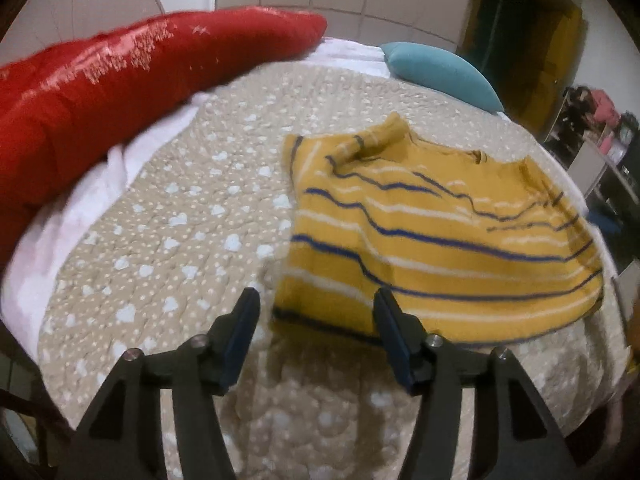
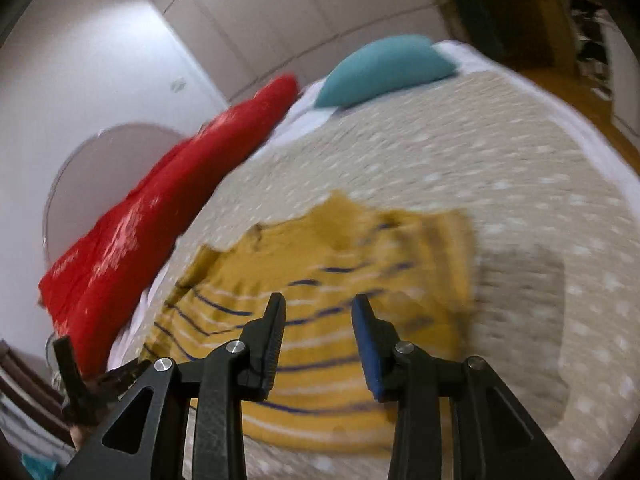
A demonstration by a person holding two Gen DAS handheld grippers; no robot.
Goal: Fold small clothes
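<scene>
A: Where is the shirt point(image 1: 436, 232)?

B: Flat on the quilt point(image 1: 168, 240), partly folded. Yellow knit, blue and white stripes. In the left view it lies right of centre, hem edge nearest the camera, one sleeve turned in over the body near the collar.

A: Left gripper point(image 1: 316, 300)?

B: Jaws apart, nothing between them. It hangs over the quilt at the shirt's near corner; whether the right finger touches the cloth I cannot tell.

A: Right gripper point(image 2: 319, 304)?

B: Jaws parted, released, clear of the shirt point(image 2: 320, 300) below. That view is motion-blurred.

A: Surroundings?

B: Red cushion point(image 1: 120, 80) along the bed's left edge, teal pillow point(image 1: 440, 72) at the far end, well apart from the shirt. White sheet point(image 1: 52, 248) shows past the quilt edge.
</scene>
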